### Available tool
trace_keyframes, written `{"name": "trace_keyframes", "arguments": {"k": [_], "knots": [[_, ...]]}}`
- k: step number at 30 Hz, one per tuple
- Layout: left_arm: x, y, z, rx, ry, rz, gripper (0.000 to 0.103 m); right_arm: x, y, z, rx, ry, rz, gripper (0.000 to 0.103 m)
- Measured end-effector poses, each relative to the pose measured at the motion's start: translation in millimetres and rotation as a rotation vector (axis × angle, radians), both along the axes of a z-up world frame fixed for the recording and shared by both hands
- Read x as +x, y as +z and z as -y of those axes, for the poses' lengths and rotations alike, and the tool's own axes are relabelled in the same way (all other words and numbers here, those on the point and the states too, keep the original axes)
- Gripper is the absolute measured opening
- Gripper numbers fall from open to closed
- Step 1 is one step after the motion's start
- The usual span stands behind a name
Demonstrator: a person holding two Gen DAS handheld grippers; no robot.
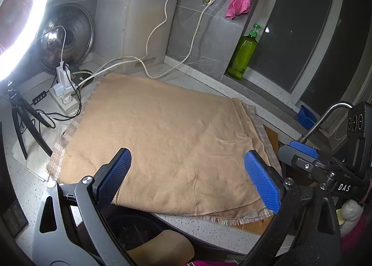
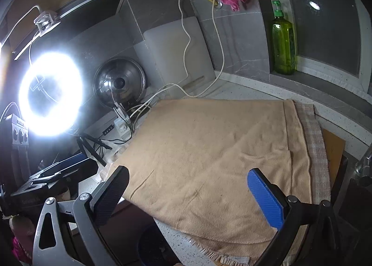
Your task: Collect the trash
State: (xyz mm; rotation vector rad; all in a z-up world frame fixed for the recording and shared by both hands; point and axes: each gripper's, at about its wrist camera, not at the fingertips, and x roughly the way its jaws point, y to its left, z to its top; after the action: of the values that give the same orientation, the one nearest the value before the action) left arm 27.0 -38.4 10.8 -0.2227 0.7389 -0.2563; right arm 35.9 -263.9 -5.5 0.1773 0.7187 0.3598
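No trash is identifiable on the tan cloth (image 1: 162, 131) spread over the speckled counter (image 2: 244, 89). Left gripper (image 1: 189, 178) and right gripper (image 2: 193, 196) hover above its near edge, fingers spread, holding nothing. A green soap bottle (image 1: 243, 55) stands on the window ledge.

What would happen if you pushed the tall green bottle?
The green bottle would probably tip rather than slide: it is tall, narrow and upright on a ledge. It looks nearly full, so likely heavy. Smooth plastic may be slippery.
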Motion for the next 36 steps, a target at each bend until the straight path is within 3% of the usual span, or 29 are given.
{"name": "trace_keyframes", "arguments": {"k": [36], "knots": [[2.3,3.5,5.7,0.05,0.04,0.018,0.102,6.5,-5.2,2.4,0.013,-0.01,-0.024,0.103]]}}
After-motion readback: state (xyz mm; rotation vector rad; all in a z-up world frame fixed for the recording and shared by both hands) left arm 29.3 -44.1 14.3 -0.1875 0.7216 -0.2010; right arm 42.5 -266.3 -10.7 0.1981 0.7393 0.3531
